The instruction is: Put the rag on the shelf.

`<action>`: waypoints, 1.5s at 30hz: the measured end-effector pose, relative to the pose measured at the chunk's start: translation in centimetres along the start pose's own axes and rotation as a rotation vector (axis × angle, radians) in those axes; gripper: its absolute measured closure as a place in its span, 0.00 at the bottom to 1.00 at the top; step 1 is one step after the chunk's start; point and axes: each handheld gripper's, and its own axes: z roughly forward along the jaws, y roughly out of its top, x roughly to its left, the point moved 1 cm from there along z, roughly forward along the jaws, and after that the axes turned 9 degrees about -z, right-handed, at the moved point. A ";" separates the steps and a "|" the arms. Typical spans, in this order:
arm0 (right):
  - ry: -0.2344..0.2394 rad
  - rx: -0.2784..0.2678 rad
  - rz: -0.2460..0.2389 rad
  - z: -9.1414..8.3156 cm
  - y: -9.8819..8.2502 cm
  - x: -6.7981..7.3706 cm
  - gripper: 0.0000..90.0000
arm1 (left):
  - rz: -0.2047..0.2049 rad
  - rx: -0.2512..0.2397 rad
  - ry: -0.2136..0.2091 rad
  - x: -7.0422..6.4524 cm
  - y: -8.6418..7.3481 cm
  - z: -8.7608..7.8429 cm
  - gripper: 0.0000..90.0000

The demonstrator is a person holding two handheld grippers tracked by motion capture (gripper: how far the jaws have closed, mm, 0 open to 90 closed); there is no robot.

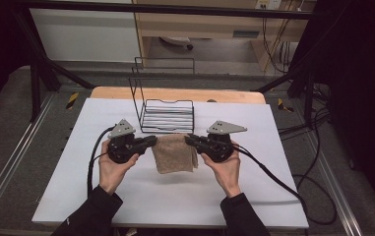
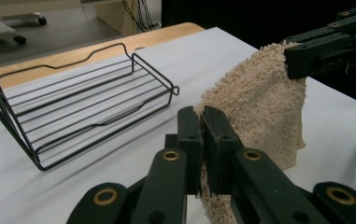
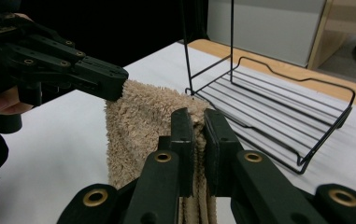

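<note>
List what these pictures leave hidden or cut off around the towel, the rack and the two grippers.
- Towel lower hem: cut off by the bottom edge in both gripper views.
- Towel corners: pinched out of sight inside the left gripper and right gripper.
- Wire rack near end: cut off by the left gripper view's left edge.

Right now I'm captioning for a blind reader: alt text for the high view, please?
Two hands hold black grippers, left gripper and right gripper, each pinching a top corner of a folded tan towel over a white table. A black wire rack stands just behind.
</note>
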 end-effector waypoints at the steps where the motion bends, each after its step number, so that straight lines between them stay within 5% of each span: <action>1: -0.006 -0.007 -0.003 -0.1 0.2 0.0 0.93 | 0.003 -0.002 0.002 0.0 0.2 0.0 0.95; 45: -0.108 -0.183 -0.046 -0.1 6.9 -0.9 0.93 | 0.037 -0.178 0.049 0.5 7.4 -2.2 0.95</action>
